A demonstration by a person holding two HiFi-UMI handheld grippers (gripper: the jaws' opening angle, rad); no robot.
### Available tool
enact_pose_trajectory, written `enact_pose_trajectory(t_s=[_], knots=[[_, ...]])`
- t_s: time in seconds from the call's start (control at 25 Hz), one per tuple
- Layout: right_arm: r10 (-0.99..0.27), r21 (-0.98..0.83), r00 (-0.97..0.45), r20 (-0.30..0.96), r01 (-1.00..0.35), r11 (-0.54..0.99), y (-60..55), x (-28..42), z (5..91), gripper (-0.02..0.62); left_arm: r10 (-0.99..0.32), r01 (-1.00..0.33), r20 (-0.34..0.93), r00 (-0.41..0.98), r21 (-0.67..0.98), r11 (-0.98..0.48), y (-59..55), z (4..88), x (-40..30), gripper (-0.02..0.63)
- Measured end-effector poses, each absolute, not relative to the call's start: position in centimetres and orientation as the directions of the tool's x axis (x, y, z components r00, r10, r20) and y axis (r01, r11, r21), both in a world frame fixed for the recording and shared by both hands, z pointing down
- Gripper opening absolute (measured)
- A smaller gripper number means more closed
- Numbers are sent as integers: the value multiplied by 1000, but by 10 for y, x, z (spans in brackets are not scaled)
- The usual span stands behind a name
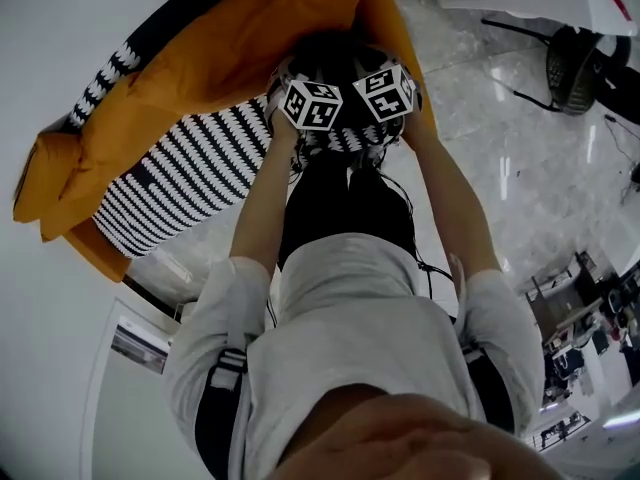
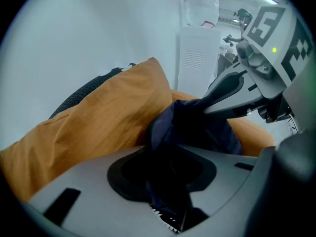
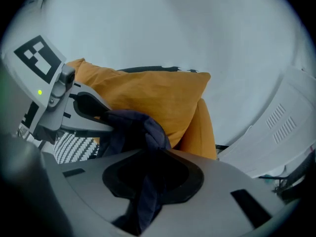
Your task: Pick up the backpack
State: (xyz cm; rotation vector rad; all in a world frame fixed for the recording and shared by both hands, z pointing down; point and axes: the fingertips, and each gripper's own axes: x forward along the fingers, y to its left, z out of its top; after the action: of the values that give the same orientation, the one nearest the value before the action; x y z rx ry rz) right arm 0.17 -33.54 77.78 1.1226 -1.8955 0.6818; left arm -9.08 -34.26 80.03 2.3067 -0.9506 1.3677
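Pinches with the left gripper (image 2: 168, 154) a bunched fold of the dark navy fabric backpack (image 2: 197, 127), jaws closed onto the cloth, fabric trailing down between the black pads. Grips with the right gripper (image 3: 148, 157) another fold of the same backpack, jaws drawn narrow on it, a strip of cloth hanging below the pads. Holds both grippers side by side, close together, pointing steeply down over the seat. Keeps the backpack bunched between them, right against the big orange fabric cushion (image 2: 98, 122). Shows, beside that cushion in the head view, a black-and-white zigzag-striped cover (image 1: 190, 173) just under the grippers. Reaches out in grey sleeves (image 1: 240, 298) from both arms. Backs onto a plain white wall (image 3: 173, 28), with a white water dispenser (image 2: 197, 53) beyond the cushion in the left gripper view.
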Motion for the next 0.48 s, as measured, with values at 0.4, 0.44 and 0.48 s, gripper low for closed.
enact_pose_trajectory(t_s=[0.4,0.44,0.48], knots=[[-453,-103,-309,837,-900,423,-295,-9,757,77,-389,-669,858,337,-73,-740,-304,783,-102,81],[-454,-110,-313,834,-901,420,-289,-10,755,77,-386,-673,858,340,-65,-737,-298,782,-103,81],[-458,-118,-320,829,-901,417,-285,-12,753,77,-385,-675,858,340,-62,-735,-293,781,-104,80]])
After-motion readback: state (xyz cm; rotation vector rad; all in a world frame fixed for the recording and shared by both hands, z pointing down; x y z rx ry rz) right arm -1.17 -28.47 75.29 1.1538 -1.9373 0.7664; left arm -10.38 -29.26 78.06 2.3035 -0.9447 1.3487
